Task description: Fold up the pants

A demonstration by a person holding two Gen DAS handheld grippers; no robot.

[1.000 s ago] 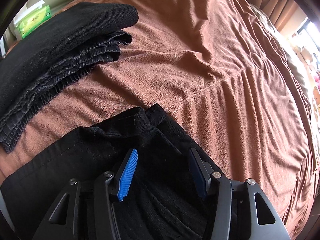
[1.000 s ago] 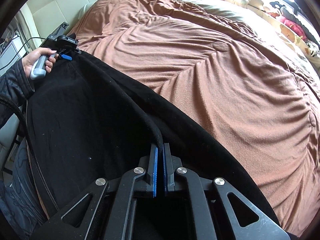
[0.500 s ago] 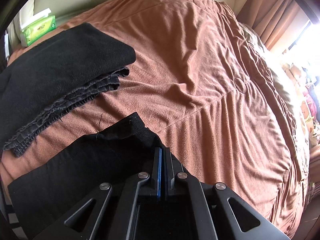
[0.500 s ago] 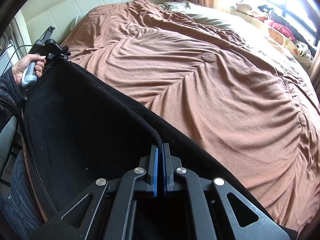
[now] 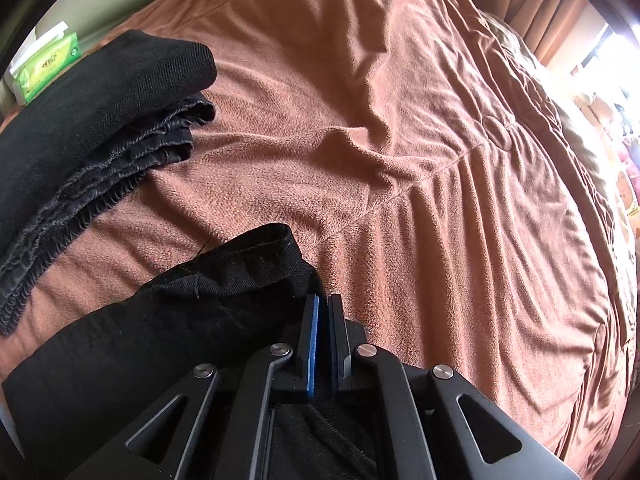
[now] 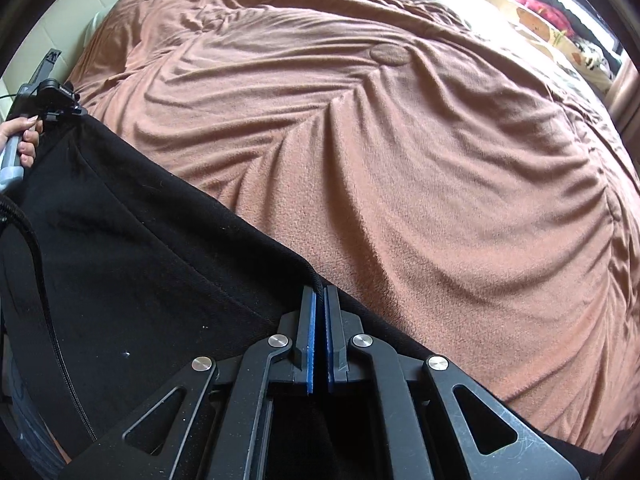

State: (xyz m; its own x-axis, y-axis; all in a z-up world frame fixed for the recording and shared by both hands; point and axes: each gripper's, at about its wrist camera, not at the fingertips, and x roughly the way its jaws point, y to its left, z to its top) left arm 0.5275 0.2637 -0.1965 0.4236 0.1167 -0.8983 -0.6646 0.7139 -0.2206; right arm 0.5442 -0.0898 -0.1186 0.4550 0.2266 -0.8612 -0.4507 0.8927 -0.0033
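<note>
Black pants [image 5: 168, 320] hang stretched between my two grippers above a brown bedspread [image 5: 400, 140]. My left gripper [image 5: 323, 300] is shut on the black fabric just below a hemmed corner that flops over to its left. In the right wrist view my right gripper [image 6: 320, 290] is shut on the pants' upper edge [image 6: 168, 248]. That edge runs taut up to the far left, where a hand [image 6: 24, 136] holds the left gripper [image 6: 76, 110] clamped on the other end. What lies below the cloth is hidden.
A stack of folded dark pants [image 5: 92, 128] lies on the bed at the left. Behind it stands a green tissue pack [image 5: 44, 64]. A cream headboard [image 6: 80, 4] borders the bed. Curtains [image 5: 532, 8] and cluttered items [image 6: 552, 12] line the window side.
My left gripper went from open over the pants corner to shut on the fabric, and the corner has lifted. The right gripper stayed shut on the pants edge as its view shifted over the bed.
</note>
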